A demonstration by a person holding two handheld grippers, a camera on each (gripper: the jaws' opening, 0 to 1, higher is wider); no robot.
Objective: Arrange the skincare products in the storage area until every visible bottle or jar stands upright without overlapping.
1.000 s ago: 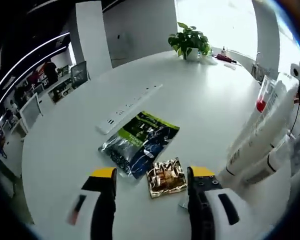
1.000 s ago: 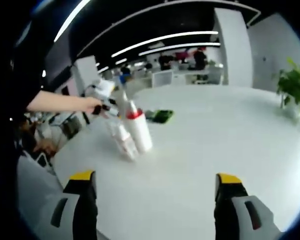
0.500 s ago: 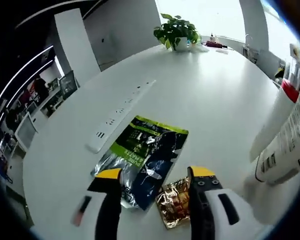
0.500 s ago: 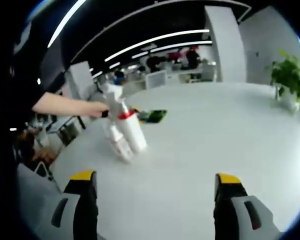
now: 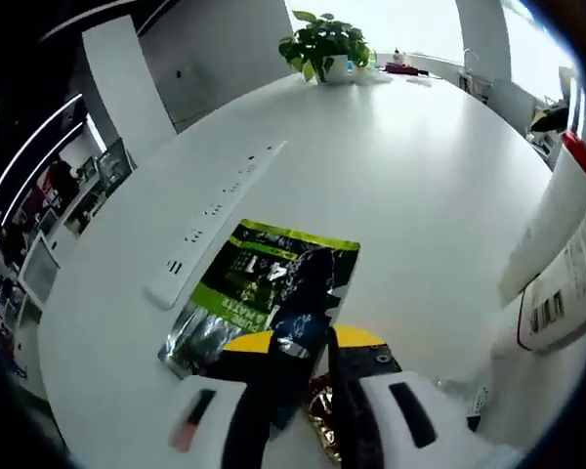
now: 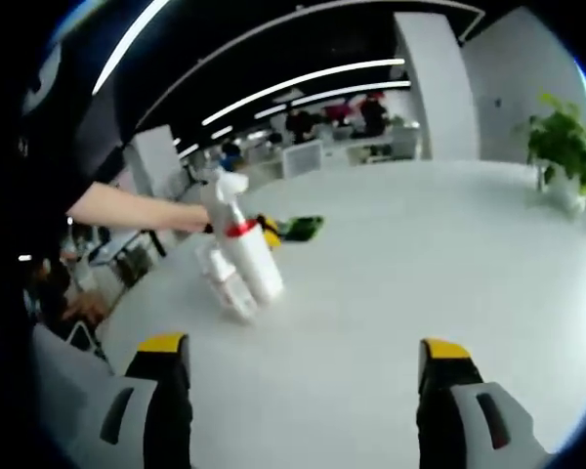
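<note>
Presently, in the left gripper view, the left gripper (image 5: 298, 366) is pinching the near edge of a green-and-blue foil packet (image 5: 264, 298) between jaws that are drawn close together. A small gold sachet (image 5: 322, 425) is lying just beside that packet, partly hidden under the jaws. Two white bottles (image 5: 566, 254), one with a red band, are crowding the right side of this view, leaning and standing near the packet. Left of the packet, a white power strip (image 5: 215, 220) is running away across the white tabletop (image 5: 410, 156), which is lying open beyond it up to a potted plant (image 5: 322, 44) near the far edge.

In the right gripper view, the right gripper (image 6: 303, 376) is hanging with its jaws spread wide and holding nothing. Bare tabletop is stretching ahead of it. Farther off to the left, the white bottles (image 6: 242, 269) are grouped together, tilted, with a person's hand (image 6: 190, 217) reaching in behind them close to the tabletop's left edge.
</note>
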